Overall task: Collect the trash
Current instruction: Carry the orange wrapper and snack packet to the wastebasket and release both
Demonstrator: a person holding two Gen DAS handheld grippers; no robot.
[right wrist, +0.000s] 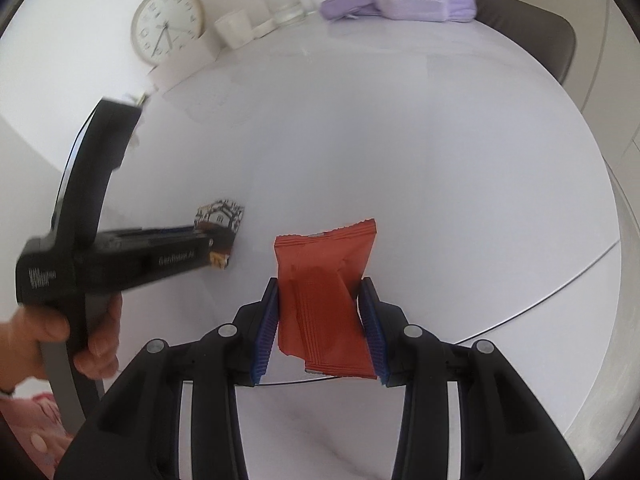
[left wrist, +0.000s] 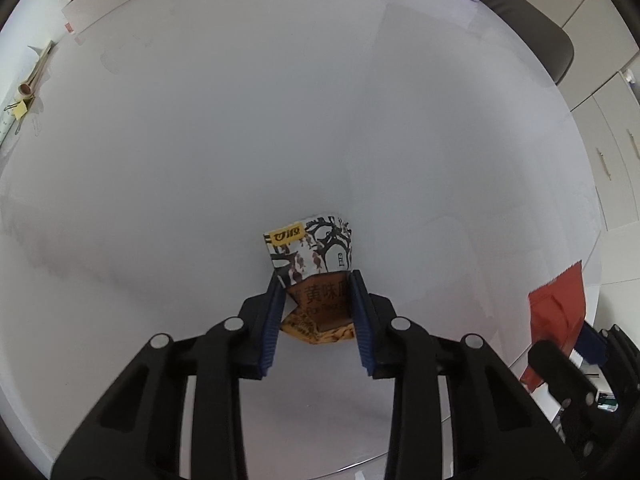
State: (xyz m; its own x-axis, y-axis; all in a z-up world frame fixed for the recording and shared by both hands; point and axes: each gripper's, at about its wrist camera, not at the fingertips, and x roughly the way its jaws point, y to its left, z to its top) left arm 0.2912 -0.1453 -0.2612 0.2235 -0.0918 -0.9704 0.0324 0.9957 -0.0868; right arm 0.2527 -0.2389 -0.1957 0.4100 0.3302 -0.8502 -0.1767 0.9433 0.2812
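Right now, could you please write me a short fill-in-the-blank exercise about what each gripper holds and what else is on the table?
1. The right gripper is shut on a crinkled foil wrapper whose colour is ____.
2. The left gripper pinches a brown, black and white printed snack wrapper bearing a ____ logo patch.
3. At the round white table's far edge, a round white ____ leans upright.

Missing words: red; yellow; clock

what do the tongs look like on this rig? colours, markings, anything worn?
Both tongs, left and right, are matte black plastic linkages with silver pivot pins and ribbed blue pads. The left one's side carries white lettering, blurred. A dark wristband shows; no cables are visible.
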